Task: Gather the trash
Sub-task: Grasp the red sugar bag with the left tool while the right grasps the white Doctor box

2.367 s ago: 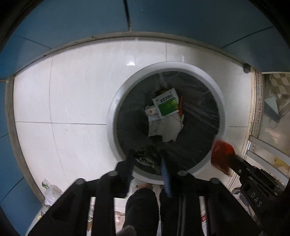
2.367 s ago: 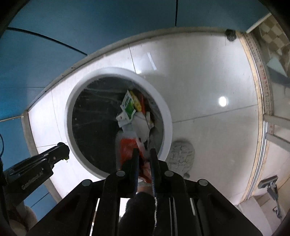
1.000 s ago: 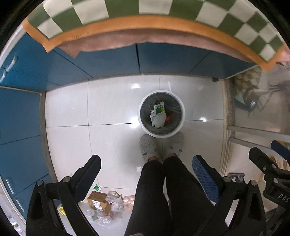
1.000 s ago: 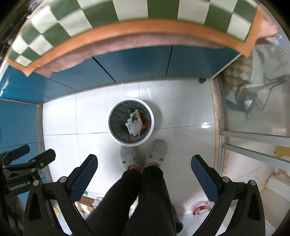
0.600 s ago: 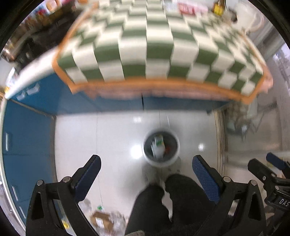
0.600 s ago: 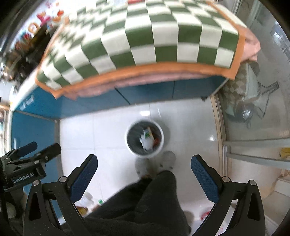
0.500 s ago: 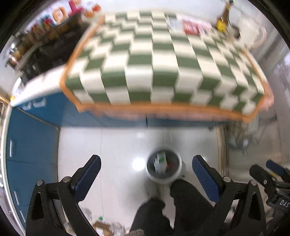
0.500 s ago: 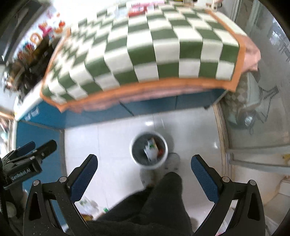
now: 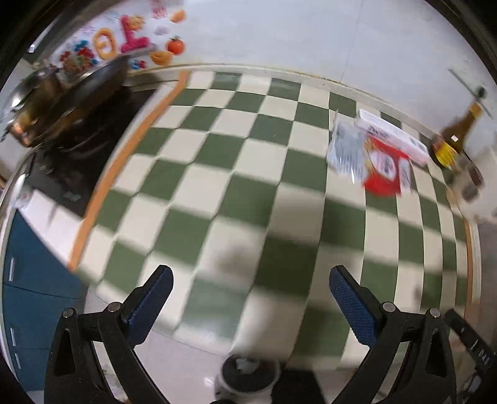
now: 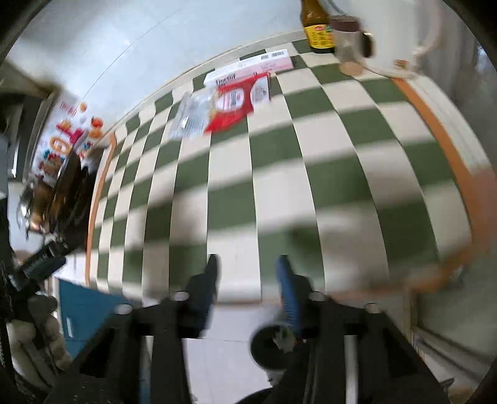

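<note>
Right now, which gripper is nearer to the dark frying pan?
Left. The left gripper has the pan ahead to its left; the right gripper sees it farther left, beyond the left one.

**Looking across the checkered table**

The right gripper (image 10: 247, 276) is pointing over a green and white checkered cloth (image 10: 279, 174). Its two blue-padded fingers (image 10: 287, 286) are standing a little apart, and nothing is sitting between them. The picture is looking blurry. A red and white box (image 10: 239, 99) is lying at the far side of the cloth, with a clear wrapper (image 10: 189, 118) just beside it. A brown bottle (image 10: 316, 28) with a yellow label is standing at the back, next to a jar (image 10: 348, 46). Down on the white floor, a round trash bin (image 10: 273, 345) is showing with some paper inside. At the left edge, the left gripper (image 10: 43, 261) is peeking in.
</note>
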`<state>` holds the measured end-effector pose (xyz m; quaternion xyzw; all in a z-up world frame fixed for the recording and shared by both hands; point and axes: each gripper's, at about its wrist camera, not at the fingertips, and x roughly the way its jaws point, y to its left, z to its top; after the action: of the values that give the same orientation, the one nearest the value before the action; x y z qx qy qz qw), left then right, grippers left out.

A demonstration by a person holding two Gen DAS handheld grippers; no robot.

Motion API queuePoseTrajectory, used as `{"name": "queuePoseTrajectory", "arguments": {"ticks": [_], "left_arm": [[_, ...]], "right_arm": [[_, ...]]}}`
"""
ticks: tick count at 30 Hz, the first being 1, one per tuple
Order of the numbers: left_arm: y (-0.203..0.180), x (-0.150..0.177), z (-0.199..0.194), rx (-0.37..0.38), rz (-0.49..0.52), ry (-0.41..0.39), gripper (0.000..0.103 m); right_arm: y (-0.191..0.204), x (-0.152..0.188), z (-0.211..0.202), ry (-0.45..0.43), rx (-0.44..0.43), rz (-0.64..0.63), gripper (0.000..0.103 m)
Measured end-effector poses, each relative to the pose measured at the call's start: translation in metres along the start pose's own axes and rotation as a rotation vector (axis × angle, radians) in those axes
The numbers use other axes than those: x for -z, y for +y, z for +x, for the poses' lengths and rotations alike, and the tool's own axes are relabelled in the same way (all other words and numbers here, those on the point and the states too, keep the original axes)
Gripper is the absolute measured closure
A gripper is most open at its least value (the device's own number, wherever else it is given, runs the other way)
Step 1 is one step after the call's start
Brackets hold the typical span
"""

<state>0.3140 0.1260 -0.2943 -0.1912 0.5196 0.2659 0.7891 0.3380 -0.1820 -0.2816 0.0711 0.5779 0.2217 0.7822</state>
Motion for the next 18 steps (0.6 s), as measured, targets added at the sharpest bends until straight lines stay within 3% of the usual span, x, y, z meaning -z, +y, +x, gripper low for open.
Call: {"name": "queuePoseTrajectory", "arguments": {"ticks": [2,8,12,14,16,18], "left_arm": [[-0.020,-0.032,0.029,0.012,-0.005,0.024,0.000],[-0.074,-0.117,0.120,0.061,0.010,0.091,0.001],[-0.106,-0.145,0.163,0.125,0.088,0.144,0.001],[-0.119,-0.149,0.175,0.166,0.123,0.174,0.002],[-0.129,-0.150,0.172,0.172,0.157,0.142,0.011],[-0.142,-0.148,0.163,0.174,0.196,0.114,0.055]], "right_arm": [[-0.004,-0.059,0.027,-0.006,0.006,-0.023,0.076],[-0.009,-0.206,0.126,0.036,0.006,-0.075,0.080],[-0.013,-0.260,0.189,0.089,0.042,-0.109,0.090],[-0.016,-0.272,0.203,0.084,0.007,-0.104,0.101],[-0.016,-0.278,0.209,0.096,-0.033,-0.104,0.102],[-0.016,-0.283,0.213,0.115,-0.066,-0.107,0.103]]}}
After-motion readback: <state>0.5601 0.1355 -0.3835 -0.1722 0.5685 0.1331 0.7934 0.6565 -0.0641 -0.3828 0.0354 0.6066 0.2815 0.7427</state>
